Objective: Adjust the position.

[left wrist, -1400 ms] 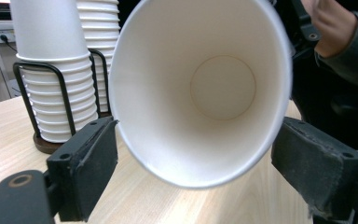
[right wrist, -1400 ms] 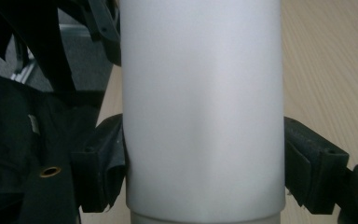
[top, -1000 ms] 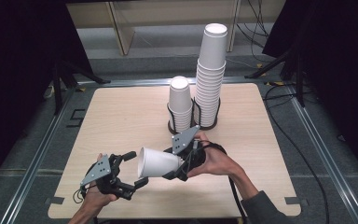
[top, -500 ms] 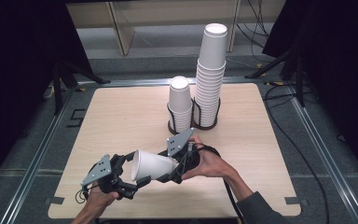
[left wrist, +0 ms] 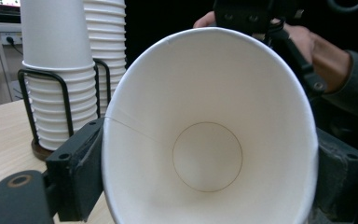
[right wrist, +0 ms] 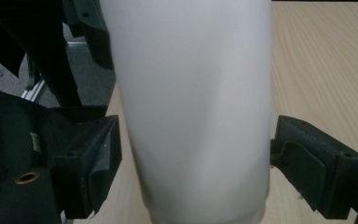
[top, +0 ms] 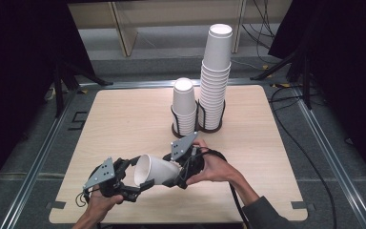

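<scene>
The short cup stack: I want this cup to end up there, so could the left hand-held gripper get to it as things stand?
Probably yes. Bare table lies between the left hand-held gripper and the short cup stack, but both grippers flank the paper cup, so the right hand-held gripper must let go first.

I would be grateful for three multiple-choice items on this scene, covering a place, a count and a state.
1. Where is the loose cup?
A. In the rack
B. Between both grippers, above the table
C. On the floor

2. How many cup stacks stand in the rack?
A. One
B. Two
C. Four

3. How does the loose cup lie?
A. Upright
B. On its side
C. Crushed flat

Key:
1. B: the right gripper clamps its base end, and the left gripper, jaws just closing, flanks its rim.
2. B: a short stack and a tall stack.
3. B: its mouth faces the left gripper.
</scene>
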`<state>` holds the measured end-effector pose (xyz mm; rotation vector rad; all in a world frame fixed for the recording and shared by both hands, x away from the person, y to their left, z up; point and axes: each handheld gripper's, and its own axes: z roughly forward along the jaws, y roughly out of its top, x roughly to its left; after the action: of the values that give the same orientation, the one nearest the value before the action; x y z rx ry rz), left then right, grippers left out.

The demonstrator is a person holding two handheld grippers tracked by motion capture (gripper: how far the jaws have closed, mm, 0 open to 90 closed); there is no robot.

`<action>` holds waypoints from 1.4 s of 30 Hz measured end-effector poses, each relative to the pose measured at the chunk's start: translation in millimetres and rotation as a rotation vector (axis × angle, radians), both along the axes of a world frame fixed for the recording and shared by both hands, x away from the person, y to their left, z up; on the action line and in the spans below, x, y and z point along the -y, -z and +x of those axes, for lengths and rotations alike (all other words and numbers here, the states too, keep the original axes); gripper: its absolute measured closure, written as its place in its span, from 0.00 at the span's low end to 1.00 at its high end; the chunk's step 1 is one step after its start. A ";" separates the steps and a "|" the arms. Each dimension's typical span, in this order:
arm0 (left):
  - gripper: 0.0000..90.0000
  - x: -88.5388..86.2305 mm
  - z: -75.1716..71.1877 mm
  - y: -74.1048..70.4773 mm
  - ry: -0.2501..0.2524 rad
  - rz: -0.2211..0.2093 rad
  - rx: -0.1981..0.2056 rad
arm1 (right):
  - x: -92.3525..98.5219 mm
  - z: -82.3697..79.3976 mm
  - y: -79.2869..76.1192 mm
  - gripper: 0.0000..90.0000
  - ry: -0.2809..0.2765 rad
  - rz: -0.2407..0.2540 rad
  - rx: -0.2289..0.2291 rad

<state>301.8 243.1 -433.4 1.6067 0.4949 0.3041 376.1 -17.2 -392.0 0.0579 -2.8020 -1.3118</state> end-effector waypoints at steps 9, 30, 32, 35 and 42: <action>0.14 2.5 -0.1 1.2 -0.068 0.172 0.008 | 4.1 -4.5 -8.4 0.18 0.062 -0.084 0.093; 0.14 12.3 -7.6 -6.6 -0.004 0.239 0.037 | -26.6 -12.9 14.6 0.19 -0.047 -0.149 0.145; 0.14 11.0 -7.8 -7.8 0.006 0.252 0.034 | -27.4 -12.3 16.2 0.21 -0.051 -0.145 0.143; 0.13 10.8 -7.8 -7.6 0.011 0.236 0.030 | -26.4 -11.4 17.2 0.25 -0.053 -0.136 0.124; 0.09 3.4 -4.6 -4.6 -0.037 0.061 0.027 | -21.2 -7.6 13.3 0.25 -0.042 -0.050 0.100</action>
<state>297.2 239.7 -428.8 1.6520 0.4993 0.3719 368.4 4.0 -405.4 0.1838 -2.8971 -1.2638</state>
